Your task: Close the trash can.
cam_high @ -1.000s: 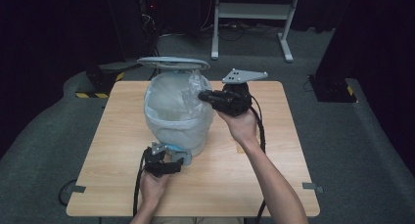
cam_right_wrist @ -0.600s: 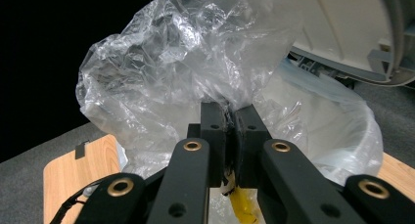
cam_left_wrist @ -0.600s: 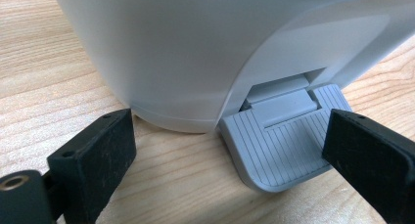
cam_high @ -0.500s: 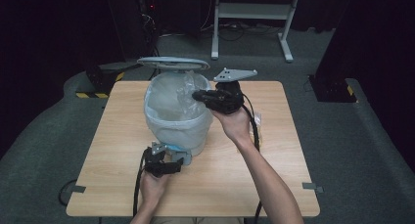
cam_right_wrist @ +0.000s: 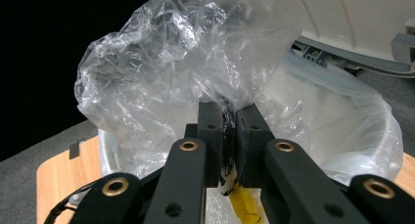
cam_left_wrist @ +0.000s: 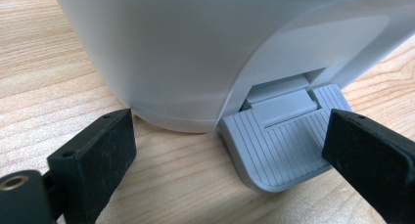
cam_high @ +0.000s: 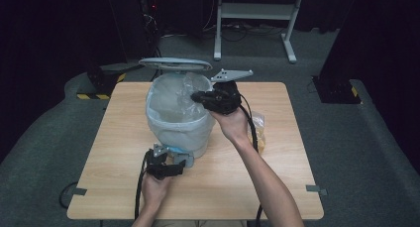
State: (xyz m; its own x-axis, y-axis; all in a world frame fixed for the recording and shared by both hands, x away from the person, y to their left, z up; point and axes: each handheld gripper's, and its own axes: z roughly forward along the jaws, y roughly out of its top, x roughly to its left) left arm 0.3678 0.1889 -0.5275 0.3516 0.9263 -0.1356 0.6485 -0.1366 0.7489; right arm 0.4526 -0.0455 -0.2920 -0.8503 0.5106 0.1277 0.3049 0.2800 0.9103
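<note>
A white pedal bin (cam_high: pixel 181 133) with a clear liner (cam_right_wrist: pixel 342 121) stands on the wooden table (cam_high: pixel 109 152), its grey lid (cam_high: pixel 176 63) raised. My right gripper (cam_high: pixel 197 95) hangs over the bin's open mouth, shut on a crumpled clear plastic bag (cam_right_wrist: pixel 171 62) pinched between its pads (cam_right_wrist: pixel 229 121). Its jaws have just been opening slightly, with the plastic still between them. My left gripper (cam_high: pixel 169 156) rests low at the bin's front, open (cam_left_wrist: pixel 230 136). Its jaws stand either side of the grey ribbed pedal (cam_left_wrist: pixel 284 136), the right jaw over the pedal's edge.
A yellowish packet (cam_high: pixel 260 133) lies on the table to the right of the bin, under my right forearm. The table stands on grey carpet, with a white metal stand (cam_high: pixel 252 11) behind it.
My right gripper has carried the plastic bag leftward and a little down, from the bin's right rim to over its opening. The left gripper has stayed at the pedal.
</note>
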